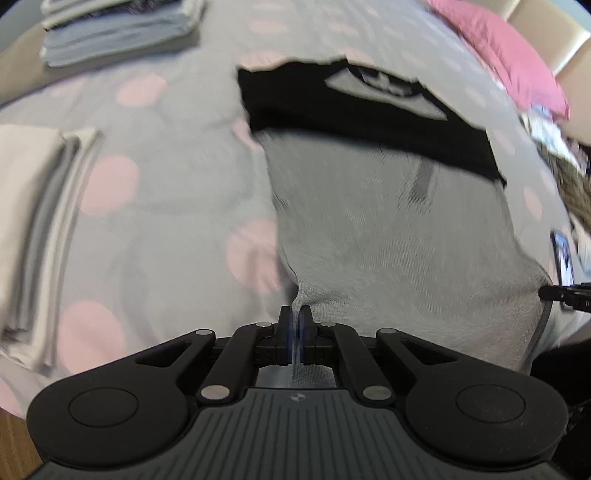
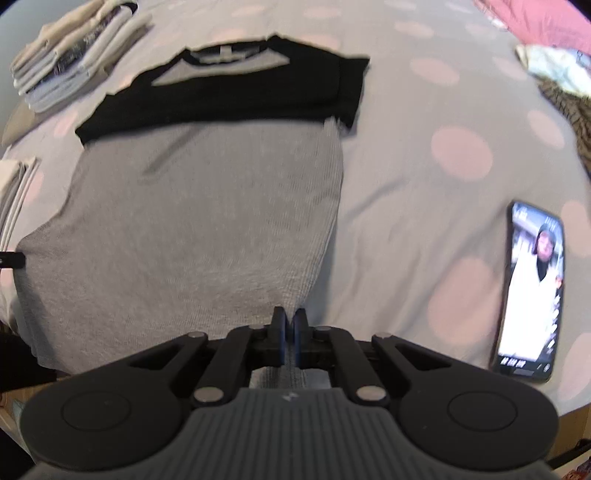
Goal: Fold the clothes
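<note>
A grey T-shirt (image 1: 388,236) with black sleeves and shoulders lies spread on the dotted bedspread (image 1: 166,192), collar away from me. My left gripper (image 1: 294,314) is shut on the shirt's near left hem corner, grey cloth pinched between its blue pads. In the right wrist view the same shirt (image 2: 192,221) fills the middle. My right gripper (image 2: 289,317) is shut on the near right hem corner, with cloth showing between the jaws. The right gripper's tip (image 1: 561,293) shows at the right edge of the left wrist view, and the left gripper's tip (image 2: 11,259) at the left edge of the right wrist view.
A stack of folded clothes (image 1: 118,33) (image 2: 74,59) sits at the far left. A second folded pile (image 1: 40,229) lies at the left. A lit phone (image 2: 532,291) rests on the bed at the right. A pink pillow (image 1: 506,48) and loose garments (image 2: 554,74) are far right.
</note>
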`<action>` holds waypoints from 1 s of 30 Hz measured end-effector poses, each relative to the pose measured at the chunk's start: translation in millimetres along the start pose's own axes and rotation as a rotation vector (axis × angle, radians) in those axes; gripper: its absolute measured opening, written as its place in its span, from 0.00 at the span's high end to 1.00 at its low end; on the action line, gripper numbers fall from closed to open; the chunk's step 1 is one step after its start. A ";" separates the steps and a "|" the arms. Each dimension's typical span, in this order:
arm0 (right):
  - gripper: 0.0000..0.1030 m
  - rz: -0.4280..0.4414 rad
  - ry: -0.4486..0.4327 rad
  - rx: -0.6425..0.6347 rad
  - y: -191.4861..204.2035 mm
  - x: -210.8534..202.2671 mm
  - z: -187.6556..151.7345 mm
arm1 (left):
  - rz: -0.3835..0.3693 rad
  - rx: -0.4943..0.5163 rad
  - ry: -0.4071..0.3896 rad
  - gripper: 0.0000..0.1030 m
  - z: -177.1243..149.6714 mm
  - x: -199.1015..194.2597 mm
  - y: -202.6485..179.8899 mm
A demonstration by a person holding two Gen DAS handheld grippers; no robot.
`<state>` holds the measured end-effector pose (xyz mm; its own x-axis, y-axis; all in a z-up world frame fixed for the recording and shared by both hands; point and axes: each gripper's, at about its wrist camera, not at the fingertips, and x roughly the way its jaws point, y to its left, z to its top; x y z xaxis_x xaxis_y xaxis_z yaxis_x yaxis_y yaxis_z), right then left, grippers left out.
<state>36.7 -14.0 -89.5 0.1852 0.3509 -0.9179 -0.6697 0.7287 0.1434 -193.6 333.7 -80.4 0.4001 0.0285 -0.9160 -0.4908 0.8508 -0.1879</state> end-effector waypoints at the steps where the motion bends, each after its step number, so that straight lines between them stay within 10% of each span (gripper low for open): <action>1: 0.95 -0.007 -0.014 -0.007 -0.2 -3.4 3.8 | -0.002 -0.009 -0.016 0.99 4.8 -4.4 2.9; 15: 0.95 -0.015 -0.154 -0.046 -16.5 17.9 101.0 | 0.044 0.063 -0.179 0.99 80.8 30.0 6.4; 30: 0.72 -0.034 -0.259 -0.234 6.8 18.0 81.3 | 0.094 0.307 -0.211 0.82 45.8 23.3 -25.0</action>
<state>94.0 45.1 -75.0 0.3669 0.4880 -0.7920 -0.8010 0.5986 -0.0023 -136.6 337.2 -80.9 0.5305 0.1938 -0.8252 -0.2907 0.9561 0.0376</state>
